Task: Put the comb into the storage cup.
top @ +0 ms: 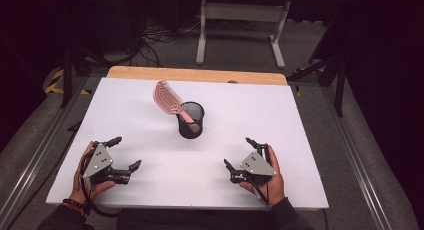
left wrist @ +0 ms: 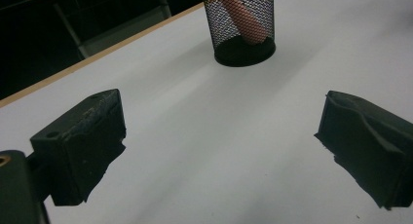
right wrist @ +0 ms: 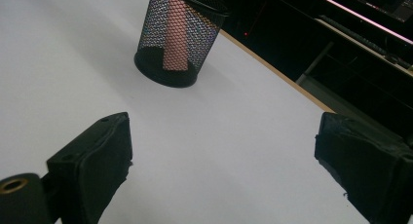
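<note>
Hairbrush: stood handle-down in mesh cup, leaned toward far left.
Left gripper: jaws held apart, empty.
Right gripper: jaws held apart, empty; both judged about equally near.

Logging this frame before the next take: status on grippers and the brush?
Left gripper open, empty. Right gripper open, empty. Pink hairbrush standing handle-down in black mesh cup, leaning left. White tabletop between grippers and cup unobstructed.

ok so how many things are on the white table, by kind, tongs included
pink hairbrush: 1, standing handle-down in the cup
black mesh cup: 1
tongs: 2, the left tongs and the right tongs, both open and holding nothing
total: 4
</note>
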`<state>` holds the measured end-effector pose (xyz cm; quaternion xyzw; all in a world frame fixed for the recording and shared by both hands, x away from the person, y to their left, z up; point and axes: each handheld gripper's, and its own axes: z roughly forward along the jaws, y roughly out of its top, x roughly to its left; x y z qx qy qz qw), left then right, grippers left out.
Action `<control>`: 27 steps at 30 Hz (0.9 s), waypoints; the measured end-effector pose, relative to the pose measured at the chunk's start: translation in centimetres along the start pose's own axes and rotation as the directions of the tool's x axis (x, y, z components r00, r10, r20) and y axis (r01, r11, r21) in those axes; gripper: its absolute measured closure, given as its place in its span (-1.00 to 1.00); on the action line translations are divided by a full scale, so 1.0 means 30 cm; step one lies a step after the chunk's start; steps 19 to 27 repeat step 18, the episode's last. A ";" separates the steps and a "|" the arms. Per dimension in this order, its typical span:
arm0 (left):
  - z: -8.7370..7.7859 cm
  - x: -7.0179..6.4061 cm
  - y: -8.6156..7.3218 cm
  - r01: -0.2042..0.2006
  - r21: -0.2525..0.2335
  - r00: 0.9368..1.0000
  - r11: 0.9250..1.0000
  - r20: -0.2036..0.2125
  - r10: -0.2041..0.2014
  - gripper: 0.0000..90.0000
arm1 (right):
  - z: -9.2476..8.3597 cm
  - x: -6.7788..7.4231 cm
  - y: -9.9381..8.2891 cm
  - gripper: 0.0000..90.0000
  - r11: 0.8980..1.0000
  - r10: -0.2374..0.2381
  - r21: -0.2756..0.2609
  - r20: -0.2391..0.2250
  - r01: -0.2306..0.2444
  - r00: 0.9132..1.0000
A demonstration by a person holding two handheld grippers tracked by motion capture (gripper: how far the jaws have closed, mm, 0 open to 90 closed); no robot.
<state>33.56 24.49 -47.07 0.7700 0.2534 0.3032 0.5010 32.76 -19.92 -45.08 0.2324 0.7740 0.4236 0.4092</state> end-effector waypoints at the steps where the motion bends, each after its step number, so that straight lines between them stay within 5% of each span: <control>1: 0.000 0.000 0.000 0.000 0.000 1.000 1.000 0.001 0.000 -0.91 | 0.001 0.001 0.000 -0.83 1.000 -0.001 0.001 0.000 0.001 1.000; 27: 0.007 0.005 0.008 -0.003 -0.002 1.000 1.000 0.000 0.003 -0.90 | 0.002 -0.018 -0.003 -0.84 0.999 0.030 -0.029 -0.016 -0.031 0.999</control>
